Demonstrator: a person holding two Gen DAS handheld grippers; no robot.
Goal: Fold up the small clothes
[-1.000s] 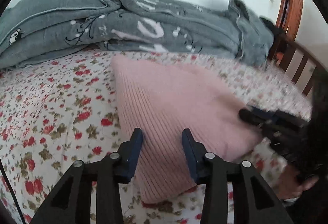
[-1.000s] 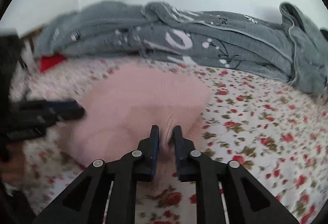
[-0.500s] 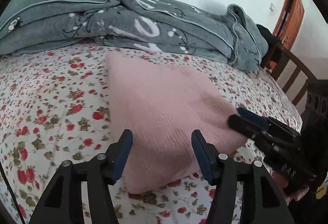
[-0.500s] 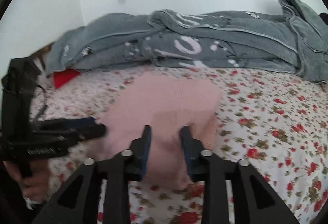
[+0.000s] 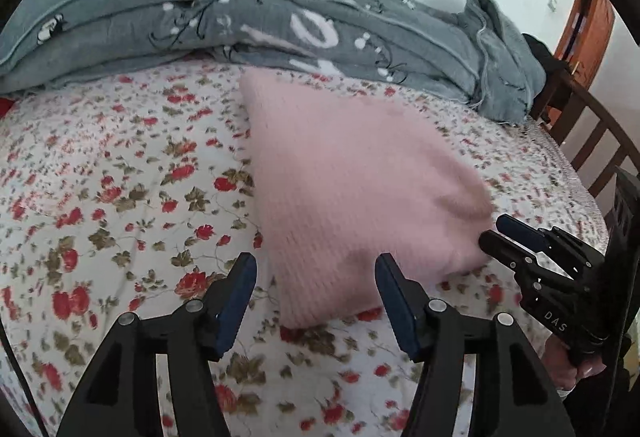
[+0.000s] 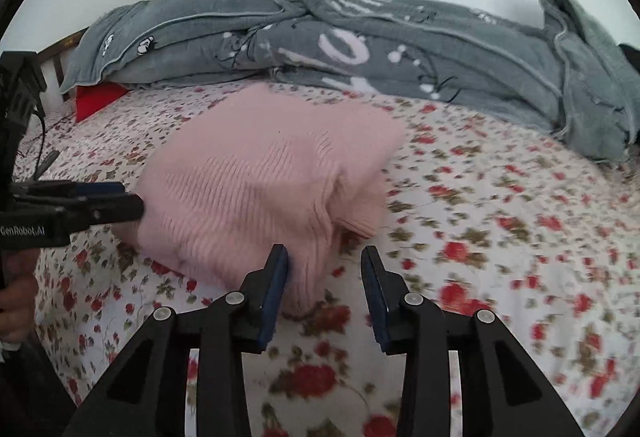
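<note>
Claws (image 5: 316,277) (image 6: 324,269) gape; pink sweater's (image 5: 352,189) folds blurred.

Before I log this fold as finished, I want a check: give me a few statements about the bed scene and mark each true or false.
1. The pink knit garment lies folded on the floral sheet. True.
2. The left tool clamps the garment. False: it is open, pads clear of the knit.
3. A grey blanket is bunched behind the garment. True.
4. The right tool holds a red sock. False: it is open and holds nothing.
5. The garment hangs off the bed edge. False: it rests on the sheet.
</note>
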